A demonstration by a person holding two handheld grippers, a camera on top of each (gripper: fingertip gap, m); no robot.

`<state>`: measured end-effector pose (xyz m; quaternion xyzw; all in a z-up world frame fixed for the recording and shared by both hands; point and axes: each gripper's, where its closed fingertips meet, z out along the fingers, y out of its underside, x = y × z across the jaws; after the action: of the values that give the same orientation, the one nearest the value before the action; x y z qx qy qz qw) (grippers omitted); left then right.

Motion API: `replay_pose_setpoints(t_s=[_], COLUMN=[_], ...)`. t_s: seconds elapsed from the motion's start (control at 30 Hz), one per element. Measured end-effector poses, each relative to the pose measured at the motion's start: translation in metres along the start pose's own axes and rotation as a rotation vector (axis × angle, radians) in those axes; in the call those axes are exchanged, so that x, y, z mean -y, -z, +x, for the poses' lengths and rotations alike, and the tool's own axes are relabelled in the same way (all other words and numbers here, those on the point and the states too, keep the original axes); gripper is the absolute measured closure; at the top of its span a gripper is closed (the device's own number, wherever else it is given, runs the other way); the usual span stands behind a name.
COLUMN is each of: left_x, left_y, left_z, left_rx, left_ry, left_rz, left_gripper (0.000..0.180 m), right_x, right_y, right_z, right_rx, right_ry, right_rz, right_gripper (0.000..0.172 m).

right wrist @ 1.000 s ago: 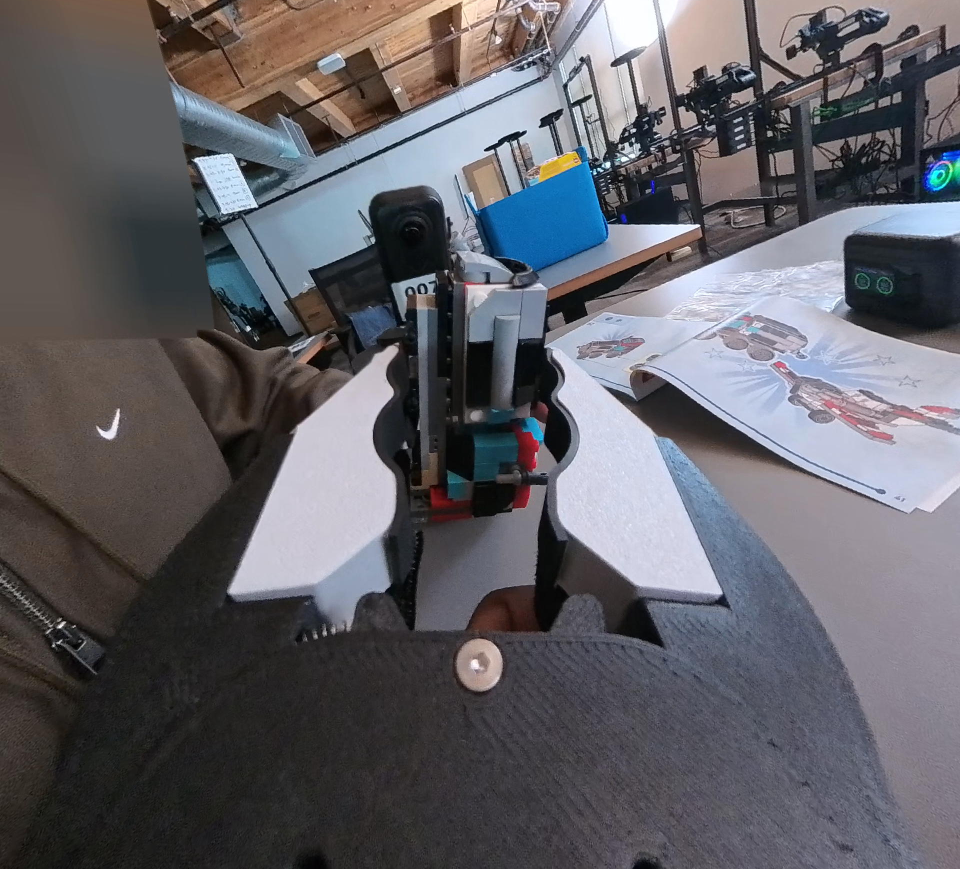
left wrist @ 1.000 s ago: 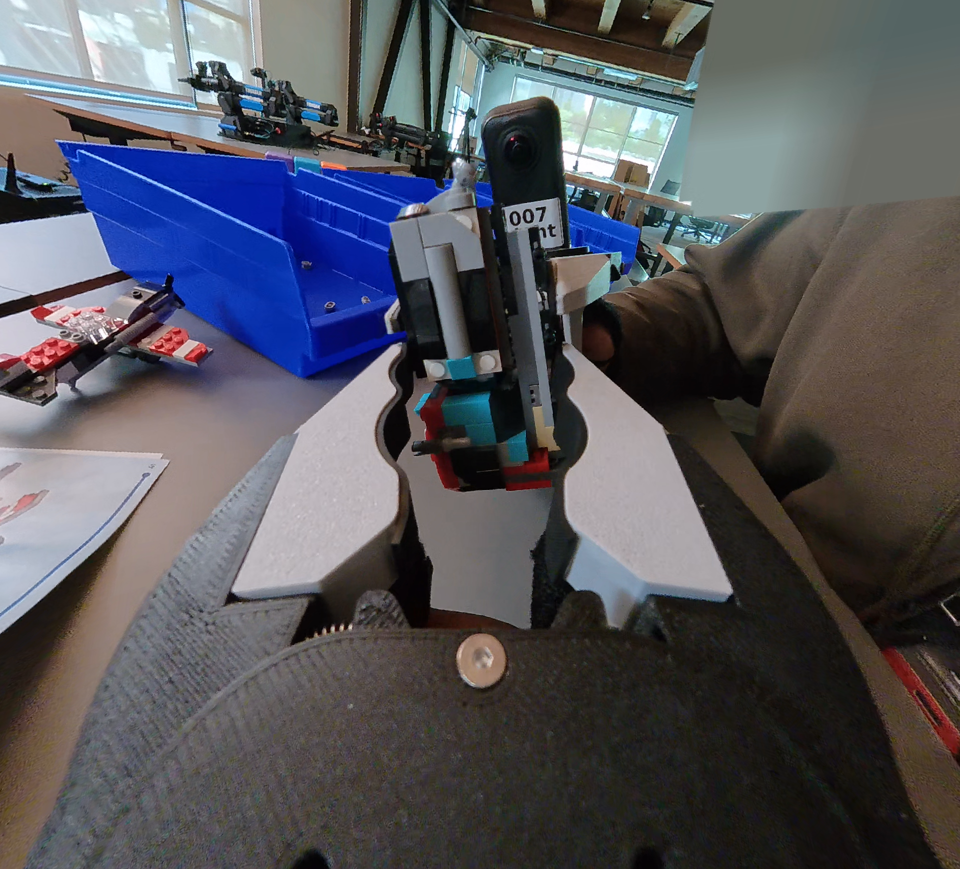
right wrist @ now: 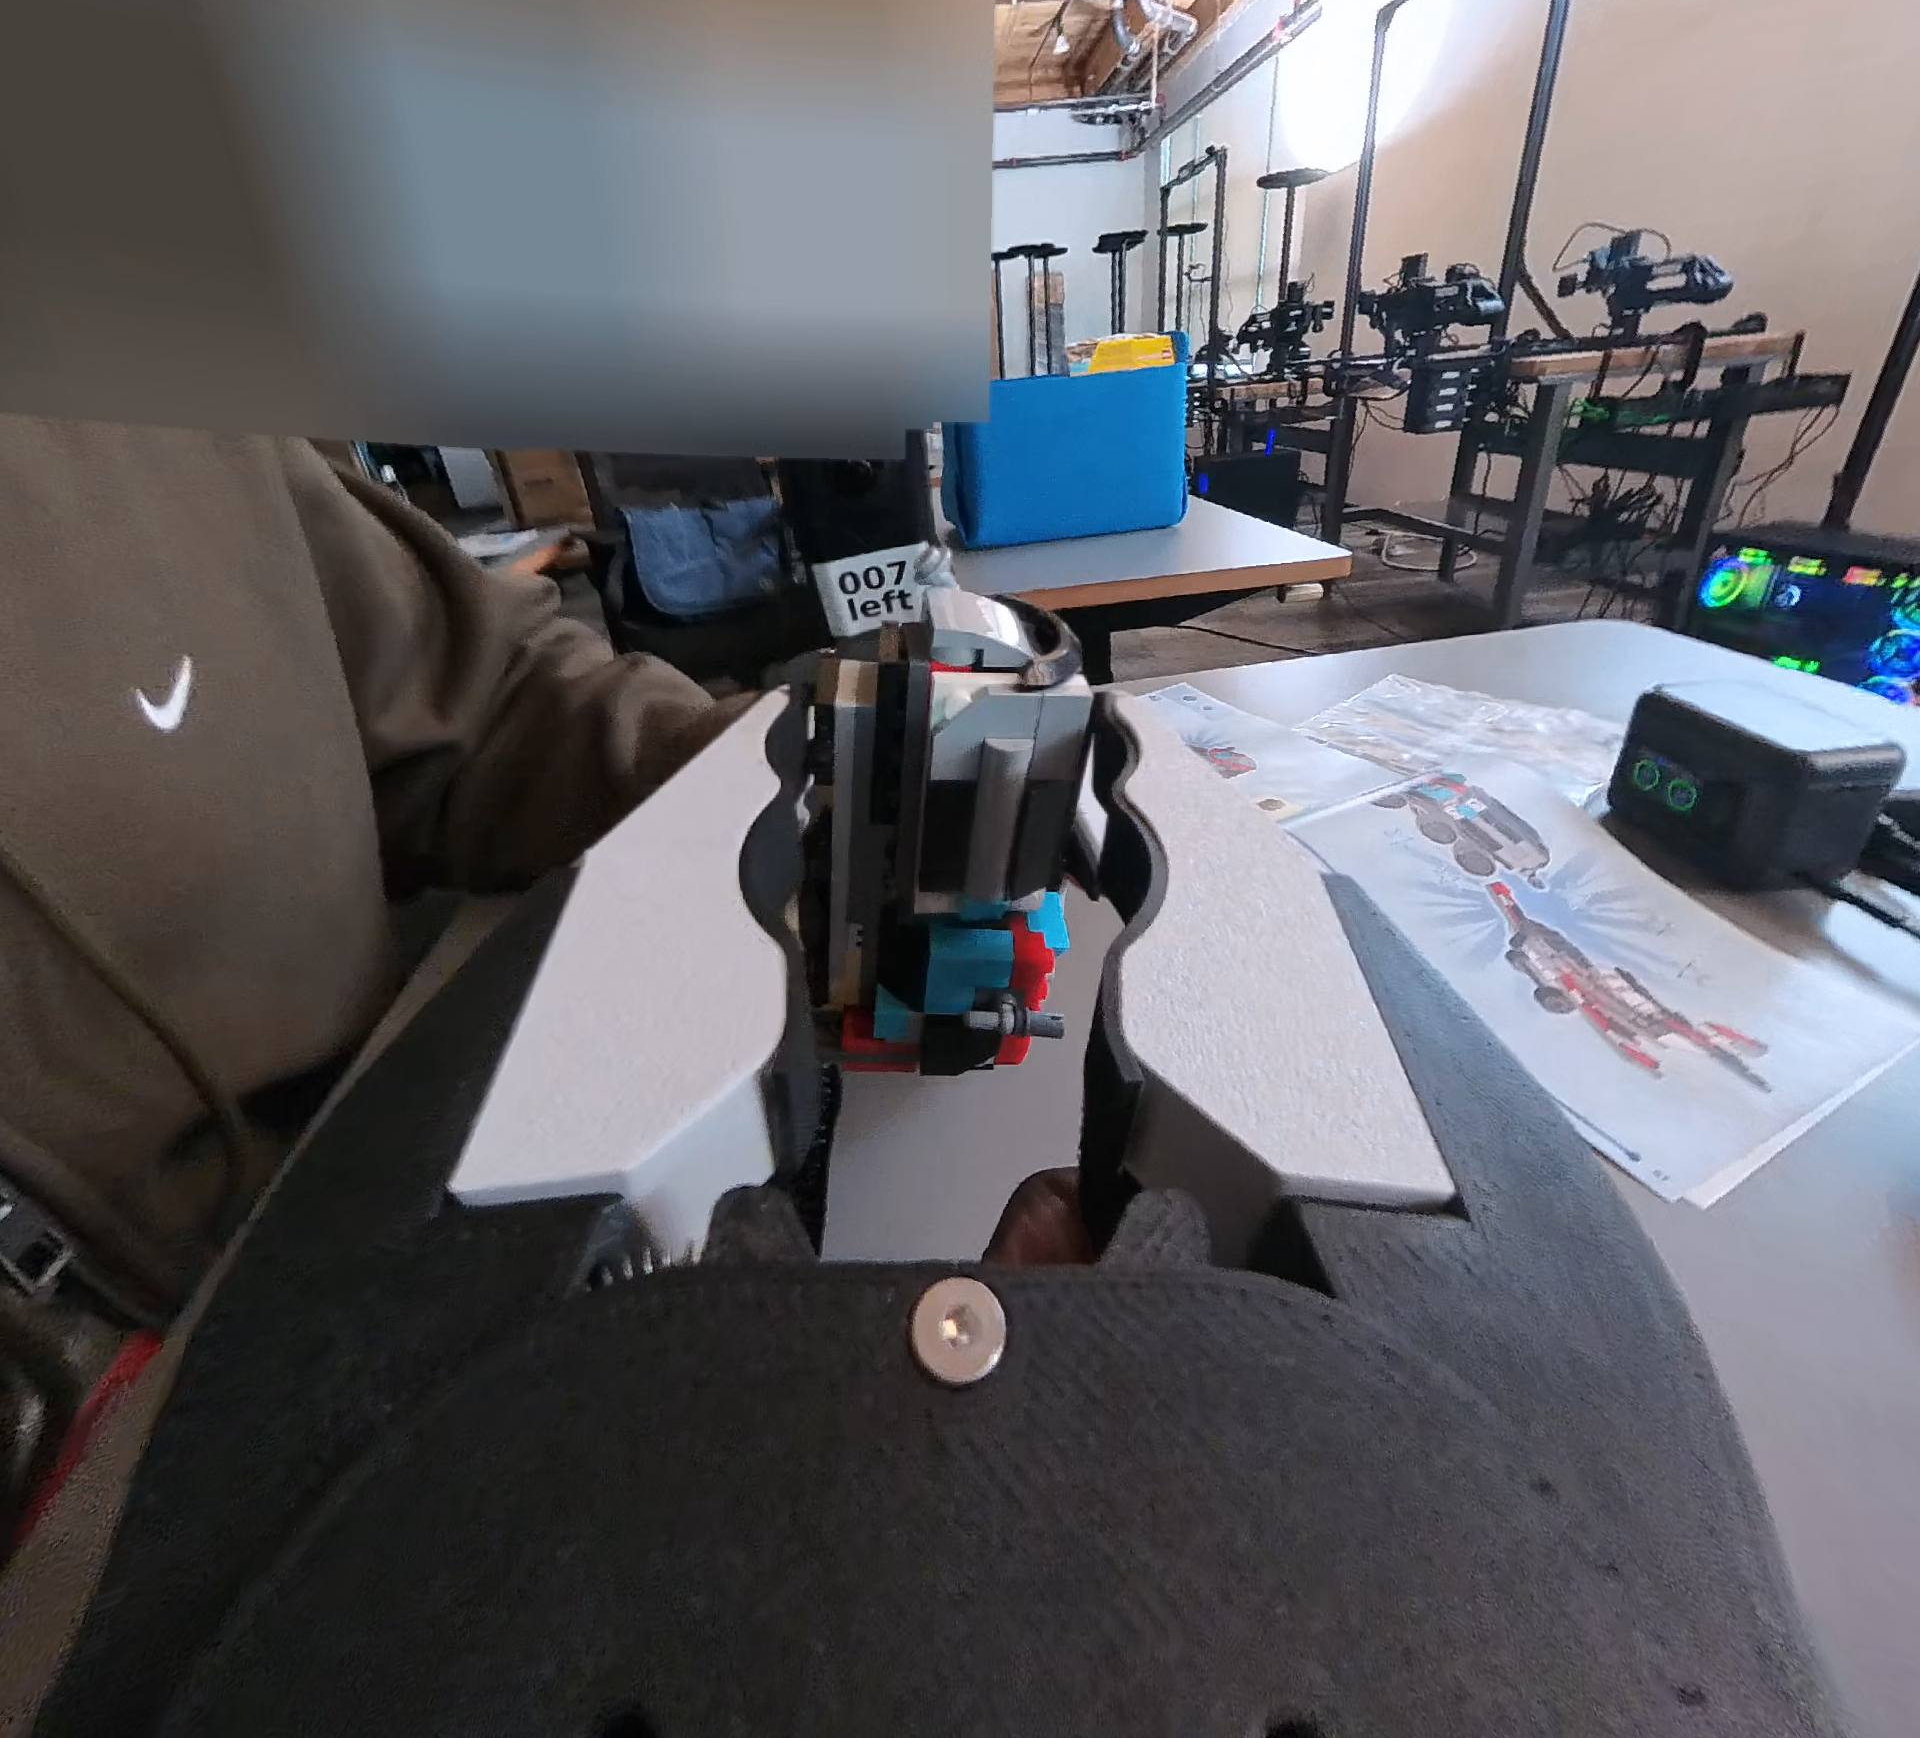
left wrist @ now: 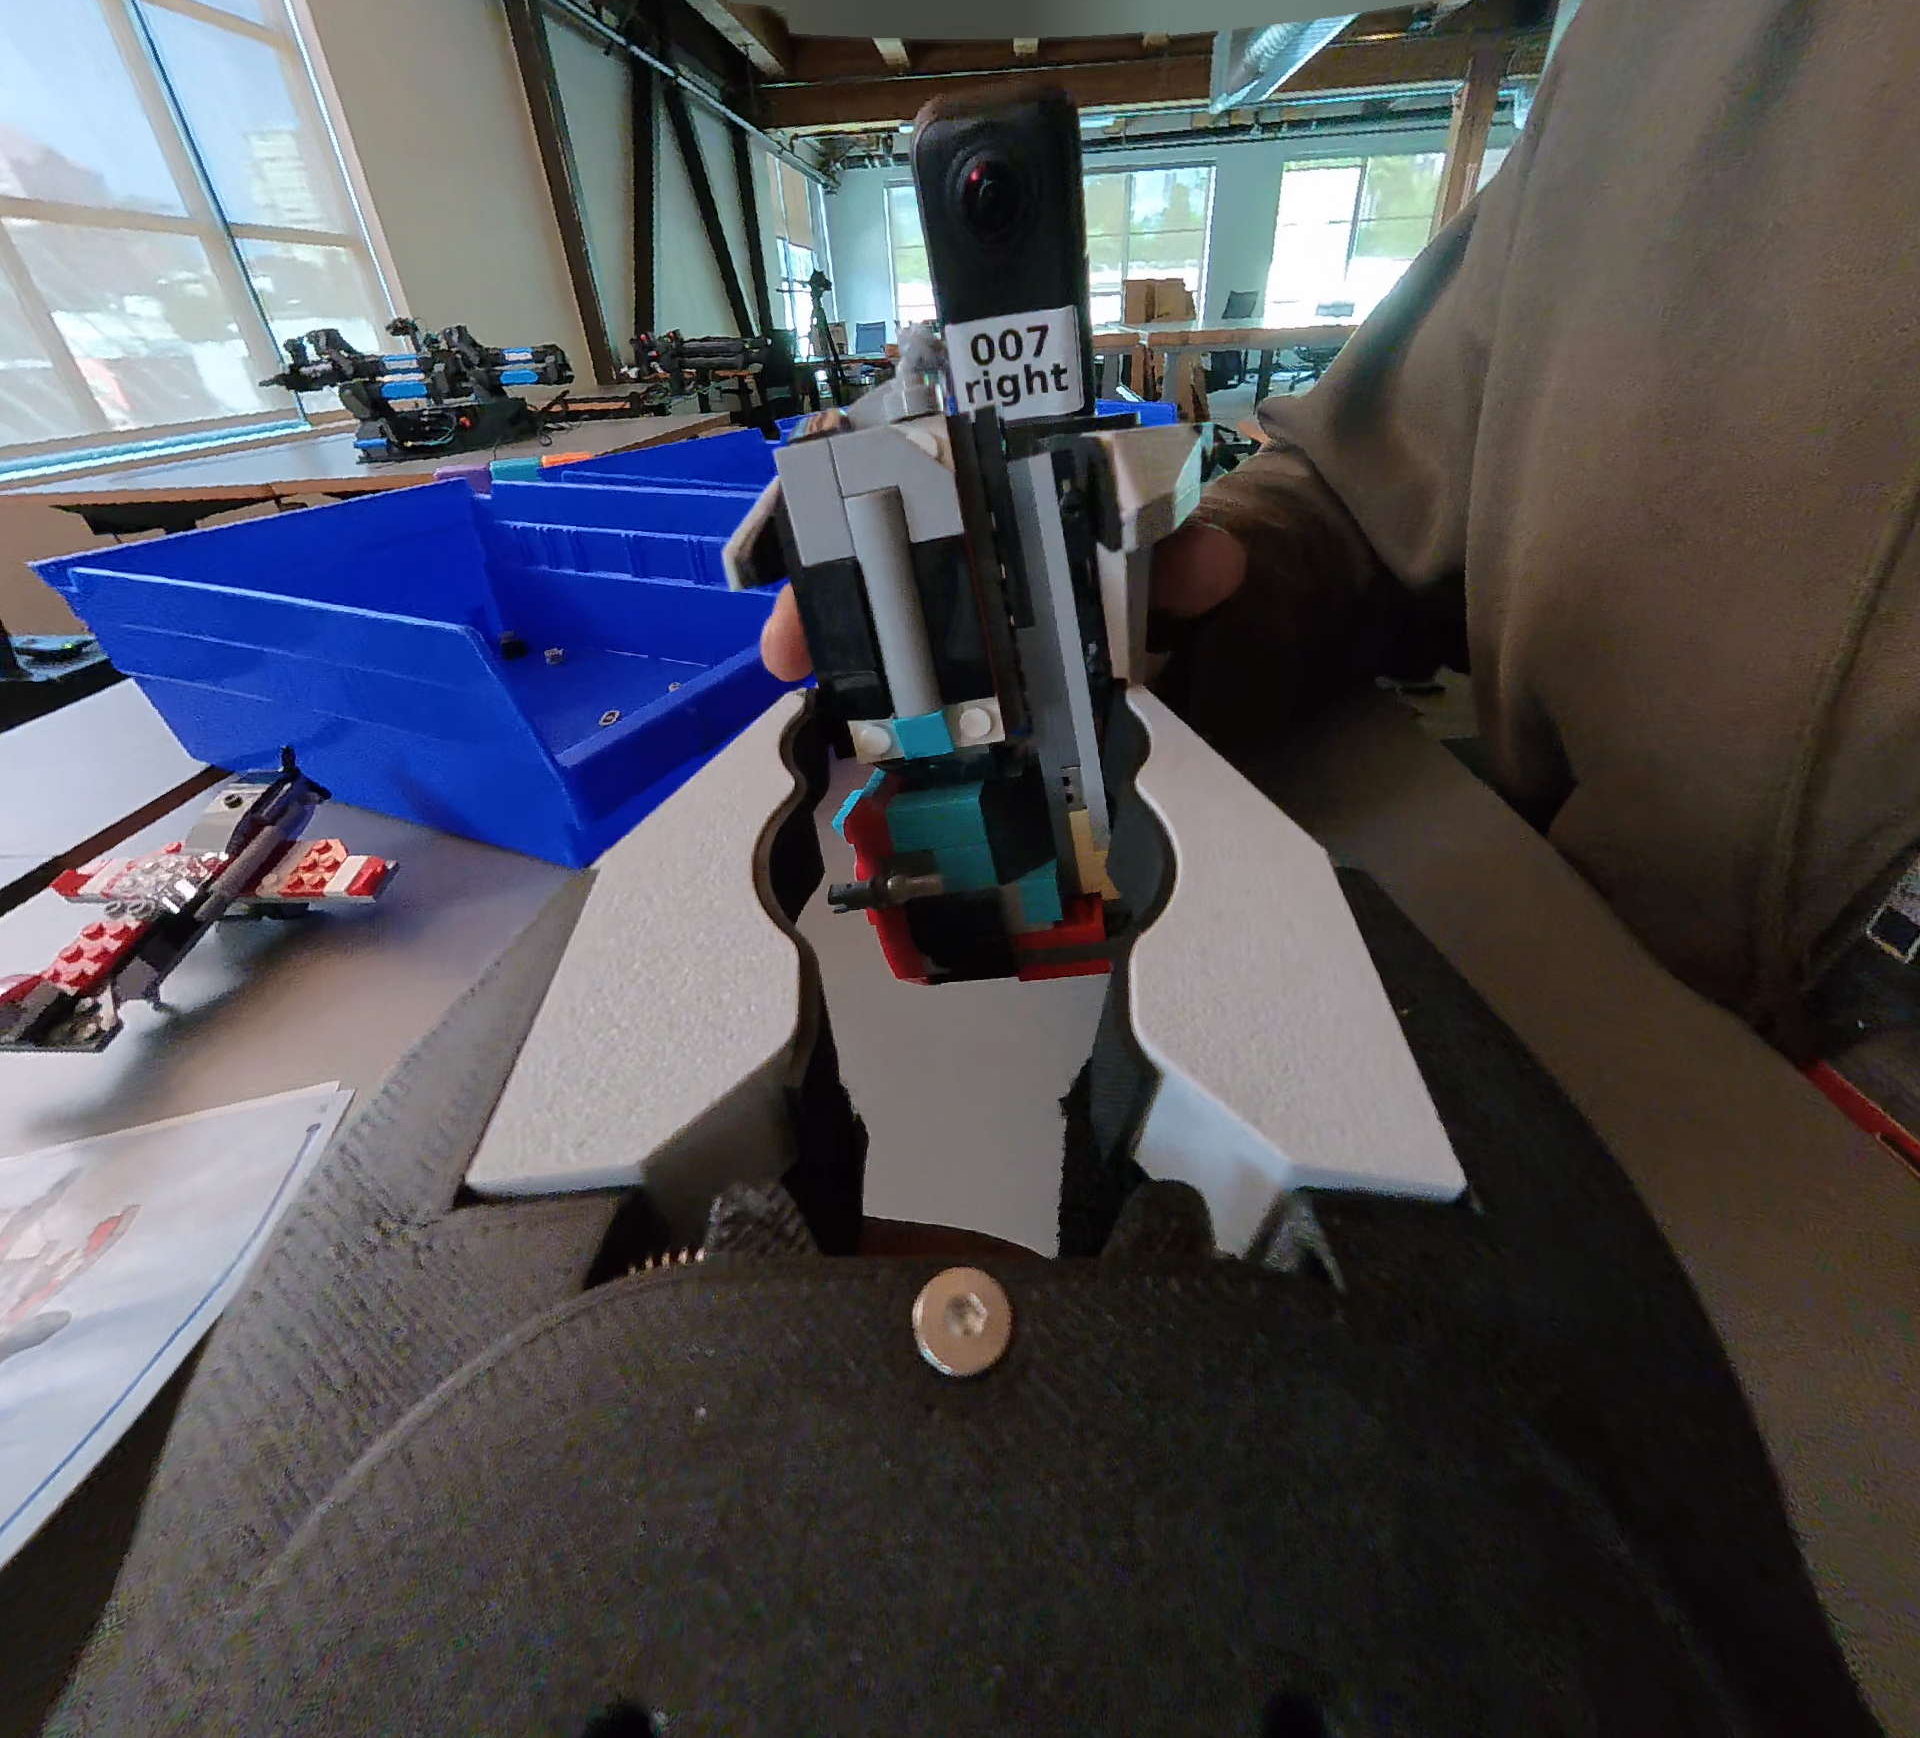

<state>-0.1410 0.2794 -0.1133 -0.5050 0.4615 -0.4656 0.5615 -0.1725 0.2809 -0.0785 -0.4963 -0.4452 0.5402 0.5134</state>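
We see a brick model (left wrist: pixel 966 753) of grey, black, teal and red pieces standing upright between the fingers of the left gripper (left wrist: pixel 961 815). Its lower half sits in the scalloped gap; the jaws are partly apart, closed to the model's width. The right finger lies against the model's grey side strip, while on the left side a dark gap shows beside the lower bricks, so we cannot tell whether that pad presses.

From the other side, the right gripper (right wrist: pixel 940 857) has the same model (right wrist: pixel 956 867) between its fingers, again closed to about its width. Its right pad (right wrist: pixel 1117 815) lies against the black-and-grey block; the left side sits tight against the grey strip. The two grippers face each other, each showing the other's black camera above the model.

Farther out, a blue bin (left wrist: pixel 416 649) stands on the grey table (left wrist: pixel 312 992), with a red winged brick craft (left wrist: pixel 177 899) in front of it. On the right lie open instruction pages (right wrist: pixel 1558 940) and a black box with green rings (right wrist: pixel 1756 795). A person's olive sleeve (left wrist: pixel 1558 441) frames the scene.
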Motion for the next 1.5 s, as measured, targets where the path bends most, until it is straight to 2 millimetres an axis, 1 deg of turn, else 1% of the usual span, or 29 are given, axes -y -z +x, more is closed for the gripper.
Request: replay_pose_setpoints(t_s=[0.2,0.6,0.93,1.0,1.23,1.5], left_x=[-0.001,-0.002,-0.005,-0.005,-0.006,-0.007], left_y=[-0.001,0.0,-0.001,-0.001,-0.001,-0.003], left_z=[0.003,0.005,0.006,0.006,0.007,0.008], left_rx=[-0.008,-0.016,-0.003,-0.005,-0.008,-0.019], left_ry=[-0.042,-0.058,-0.092,-0.096,-0.095,-0.055], left_rz=[-0.007,-0.013,-0.041,-0.043,-0.047,-0.054], left_gripper=[0.126,0.126,0.127,0.127,0.128,0.124], right_x=[0.0,0.0,-0.003,-0.003,-0.004,-0.003], right_y=[0.0,0.0,0.003,0.003,0.003,0.004], right_z=[-0.005,-0.007,-0.009,-0.011,-0.012,-0.01], right_rx=[-0.001,0.001,0.036,0.047,0.054,0.043], right_ry=[0.068,0.086,0.105,0.1,0.105,0.099], right_rz=[0.009,0.029,0.015,0.012,0.011,0.041], right_gripper=[0.118,0.121,0.119,0.116,0.116,0.12])
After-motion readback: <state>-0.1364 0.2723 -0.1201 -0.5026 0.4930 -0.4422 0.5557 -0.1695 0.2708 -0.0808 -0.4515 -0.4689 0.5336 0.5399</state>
